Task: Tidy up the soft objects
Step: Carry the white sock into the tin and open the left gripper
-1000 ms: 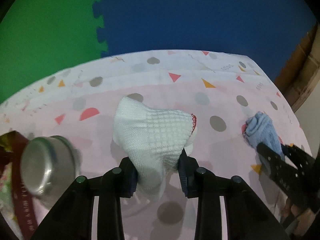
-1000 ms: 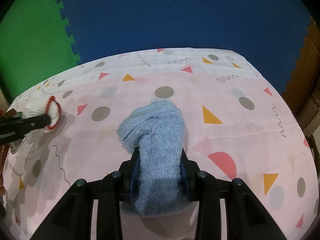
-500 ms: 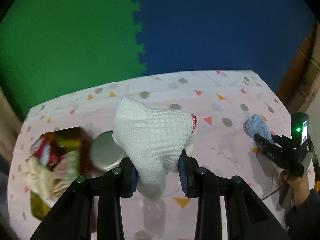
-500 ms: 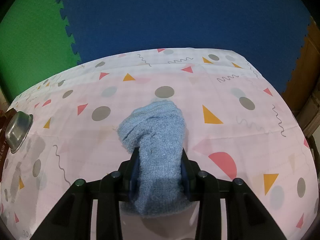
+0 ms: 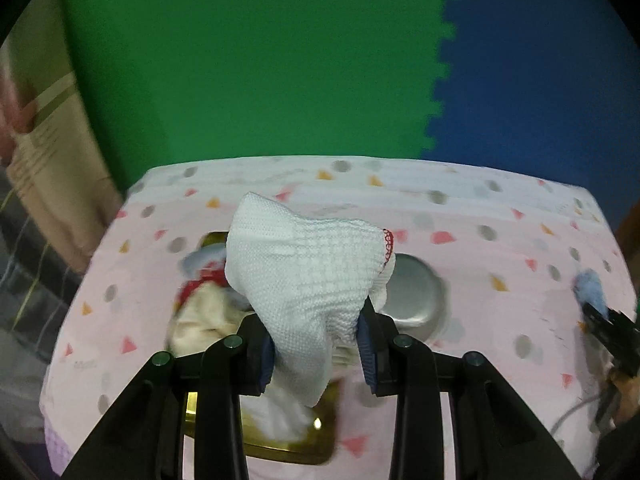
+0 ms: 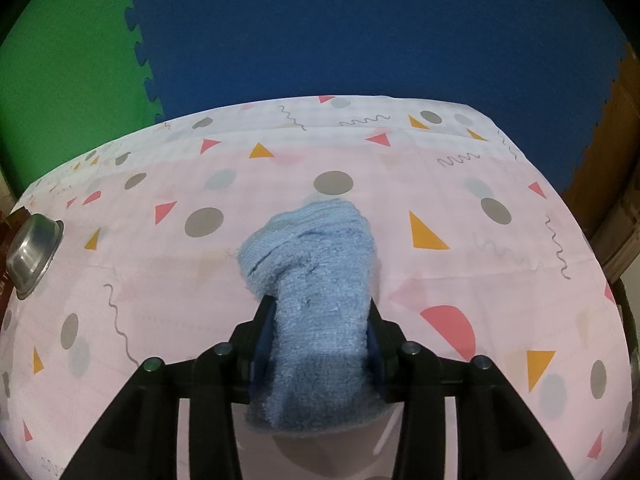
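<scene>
Left wrist view: left gripper (image 5: 316, 344) clamps white knit cloth (image 5: 308, 276) above gold tray (image 5: 288, 450) | release only once centred over tray, clear of steel bowl (image 5: 416, 292) beside tray | right gripper (image 6: 318, 344) jaws opening around blue towel (image 6: 320, 280), well right of tray

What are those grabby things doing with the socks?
A person holds a gripper in each hand. The left gripper pinches a white knit glove above a gold tin with other soft things in it, beside a metal bowl. The right gripper has a fluffy blue sock between its jaws on the pink tablecloth, and they are opening.
</scene>
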Demonstrator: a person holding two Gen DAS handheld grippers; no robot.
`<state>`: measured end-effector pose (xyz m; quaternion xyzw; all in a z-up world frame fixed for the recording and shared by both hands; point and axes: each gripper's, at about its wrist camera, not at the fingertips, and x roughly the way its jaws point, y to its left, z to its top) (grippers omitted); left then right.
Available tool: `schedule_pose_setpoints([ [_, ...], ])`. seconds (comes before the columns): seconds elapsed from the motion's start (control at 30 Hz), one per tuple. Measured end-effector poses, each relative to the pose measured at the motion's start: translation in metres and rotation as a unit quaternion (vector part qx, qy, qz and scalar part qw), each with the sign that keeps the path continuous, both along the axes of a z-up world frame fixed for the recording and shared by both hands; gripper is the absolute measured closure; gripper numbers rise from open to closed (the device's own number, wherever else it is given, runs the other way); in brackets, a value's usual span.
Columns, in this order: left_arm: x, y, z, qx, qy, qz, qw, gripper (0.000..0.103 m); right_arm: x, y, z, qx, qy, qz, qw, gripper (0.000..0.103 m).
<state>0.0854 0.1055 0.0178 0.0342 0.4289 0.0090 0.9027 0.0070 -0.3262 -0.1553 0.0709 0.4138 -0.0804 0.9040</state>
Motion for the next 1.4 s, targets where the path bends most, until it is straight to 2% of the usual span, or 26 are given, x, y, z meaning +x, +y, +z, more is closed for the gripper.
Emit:
schedule_pose_setpoints([
  [0.07, 0.005, 0.014, -0.004, 0.002, 0.004, 0.016, 0.9999, 0.072, 0.0, 0.0, 0.0, 0.0, 0.0, 0.0, 1.0, 0.061],
  [0.23, 0.015, 0.043, -0.015, -0.028, 0.024, 0.039, 0.9986, 0.072, 0.001, 0.0, 0.0, -0.002, 0.001, 0.0, 1.0, 0.061],
  [0.3, 0.018, 0.048, -0.019, -0.028, 0.028, 0.043, 0.9983, 0.072, 0.001, 0.001, 0.0, -0.004, 0.002, 0.0, 1.0, 0.061],
  [0.43, 0.028, 0.052, -0.032, -0.014, 0.034, 0.043, 0.9984, 0.071, 0.001, 0.0, 0.0, -0.005, 0.002, 0.001, 1.0, 0.061],
  [0.6, 0.045, 0.057, -0.062, -0.02, 0.066, 0.046, 0.9966, 0.071, 0.002, -0.001, 0.0, -0.006, 0.002, 0.002, 1.0, 0.061],
  [0.8, 0.049, 0.051, -0.075, -0.021, 0.063, 0.045, 0.9968, 0.067, 0.001, 0.0, 0.0, -0.006, 0.003, 0.001, 1.0, 0.061],
  [0.9, 0.048, 0.049, -0.073, -0.014, 0.058, 0.043, 0.9973, 0.061, 0.002, -0.001, 0.0, -0.007, 0.004, 0.002, 1.0, 0.061],
  [1.03, 0.044, 0.05, -0.071, -0.011, 0.053, 0.038, 0.9978, 0.044, 0.002, -0.001, 0.0, -0.009, 0.004, 0.002, 1.0, 0.061],
  [1.13, 0.038, 0.049, -0.065, -0.016, 0.046, 0.029, 0.9984, 0.036, 0.002, 0.0, 0.0, -0.011, 0.005, 0.002, 1.0, 0.061],
  [1.4, 0.004, 0.047, -0.035, -0.006, -0.001, 0.021, 0.9998, 0.025, 0.002, 0.0, 0.0, -0.013, 0.006, 0.002, 1.0, 0.061],
])
